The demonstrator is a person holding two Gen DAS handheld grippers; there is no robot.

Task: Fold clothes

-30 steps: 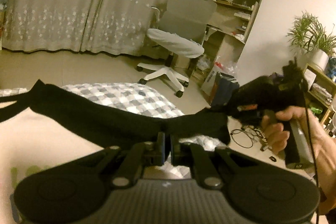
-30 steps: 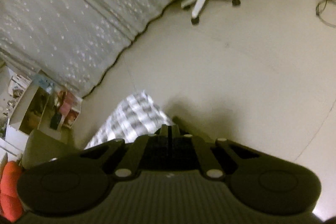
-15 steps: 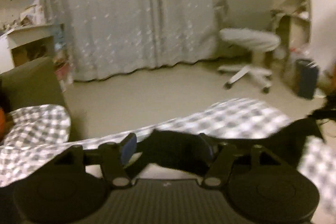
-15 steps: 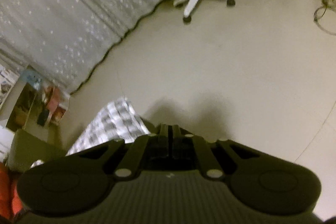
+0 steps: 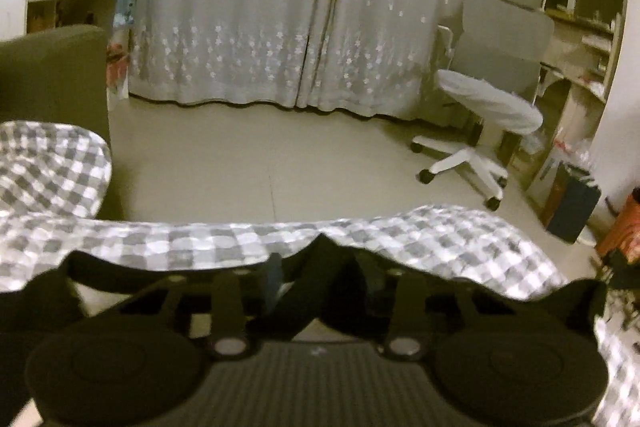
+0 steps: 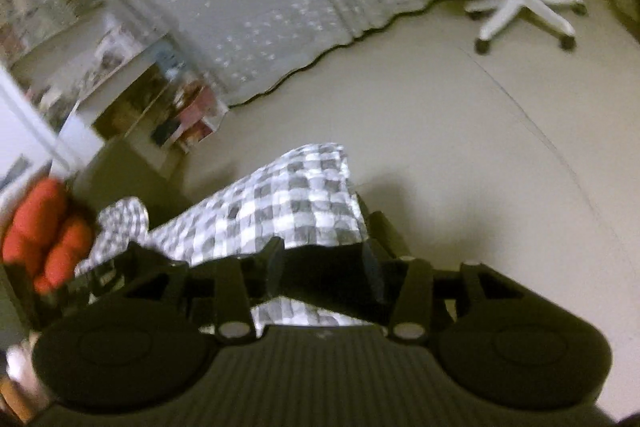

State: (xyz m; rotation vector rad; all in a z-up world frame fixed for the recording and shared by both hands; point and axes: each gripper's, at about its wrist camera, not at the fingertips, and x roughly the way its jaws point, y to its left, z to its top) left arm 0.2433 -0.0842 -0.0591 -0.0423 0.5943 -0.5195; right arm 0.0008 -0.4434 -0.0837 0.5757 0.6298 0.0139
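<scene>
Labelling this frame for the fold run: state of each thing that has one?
Left tongs: closing, black fabric garment between them.
Right tongs: opening, black garment between them.
Grey-and-white checked cloth: spread flat under the garment.
Pale star-patterned curtains: drawn shut.
White swivel chair: upright, unoccupied.

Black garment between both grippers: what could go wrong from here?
1. The left gripper is closing on a bunched ridge of the black garment; it may pinch several layers and spoil the fold.
2. The right gripper is opening with cloth between its fingers; that end may drop unevenly.
3. The garment lies near the edge of the checked cover, so it could slide toward the floor.
</scene>
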